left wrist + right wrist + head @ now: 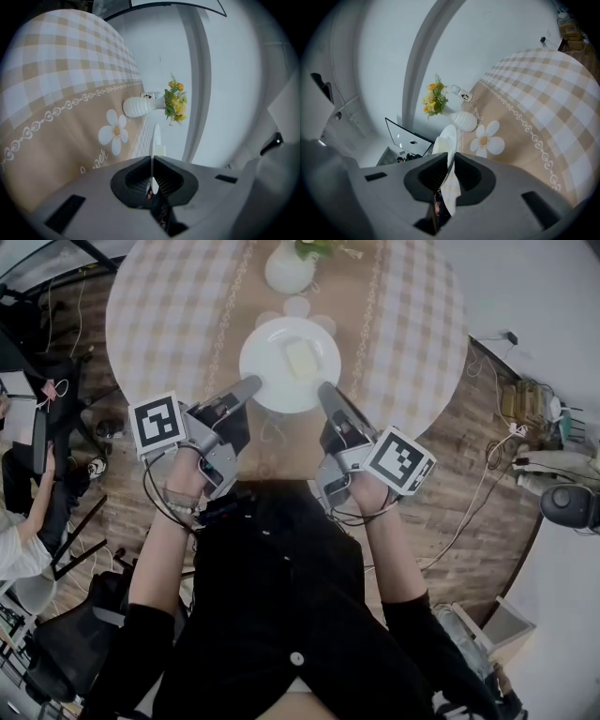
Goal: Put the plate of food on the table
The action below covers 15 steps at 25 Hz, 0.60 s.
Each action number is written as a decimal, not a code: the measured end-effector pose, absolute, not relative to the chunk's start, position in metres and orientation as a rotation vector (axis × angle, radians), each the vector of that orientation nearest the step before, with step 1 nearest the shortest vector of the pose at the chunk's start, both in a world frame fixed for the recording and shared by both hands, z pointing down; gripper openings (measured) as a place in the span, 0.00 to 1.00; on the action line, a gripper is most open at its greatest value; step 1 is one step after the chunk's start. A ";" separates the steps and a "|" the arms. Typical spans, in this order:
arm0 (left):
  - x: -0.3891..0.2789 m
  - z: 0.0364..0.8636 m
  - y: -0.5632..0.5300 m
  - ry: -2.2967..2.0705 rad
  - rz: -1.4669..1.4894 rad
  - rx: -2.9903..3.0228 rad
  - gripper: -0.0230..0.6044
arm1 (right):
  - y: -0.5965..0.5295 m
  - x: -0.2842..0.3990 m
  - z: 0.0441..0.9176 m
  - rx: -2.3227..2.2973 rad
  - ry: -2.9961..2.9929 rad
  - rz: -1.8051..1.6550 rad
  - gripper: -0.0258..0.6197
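Head view: a round table (169, 306) with a checked cloth and a beige runner (234, 324) fills the far half. A white plate (258, 371) lies over the runner toward the near edge of the table, with a pale yellow square of food (301, 358) at its middle. Whether the plate rests on the cloth or hangs just above it cannot be told. A white vase (289, 270) stands farther along the runner. The left gripper (248, 387) reaches the plate's near-left rim and the right gripper (327, 393) its near-right rim.

Left gripper view: the left gripper (152, 161) has its jaws pressed onto the rim of the plate (156, 133), which shows edge-on as a thin white blade running away from them. Beyond it are the ribbed vase (139, 106) with yellow flowers (174, 101) and a white daisy (114, 131) printed on the runner.

Right gripper view: the right gripper (449, 159) likewise pinches the plate (447, 138) by its rim, the dark pads tight against both faces. The vase (464, 121), its flowers (433, 99) and the daisy (486, 139) lie just beyond the plate's far edge.
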<state>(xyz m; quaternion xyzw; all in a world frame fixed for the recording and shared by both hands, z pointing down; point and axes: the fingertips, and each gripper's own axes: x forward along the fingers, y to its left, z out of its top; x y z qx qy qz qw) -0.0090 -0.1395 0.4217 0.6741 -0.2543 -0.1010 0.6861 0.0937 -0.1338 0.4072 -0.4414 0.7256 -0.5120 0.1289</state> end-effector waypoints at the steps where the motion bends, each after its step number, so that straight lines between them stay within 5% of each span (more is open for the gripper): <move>1: -0.008 0.425 -0.141 -0.570 -0.221 1.506 0.05 | -0.134 0.095 0.412 -1.294 2.099 -1.503 0.09; 15: -0.004 0.476 -0.146 -0.583 -0.158 1.451 0.05 | -0.134 0.101 0.474 -1.390 2.021 -1.670 0.09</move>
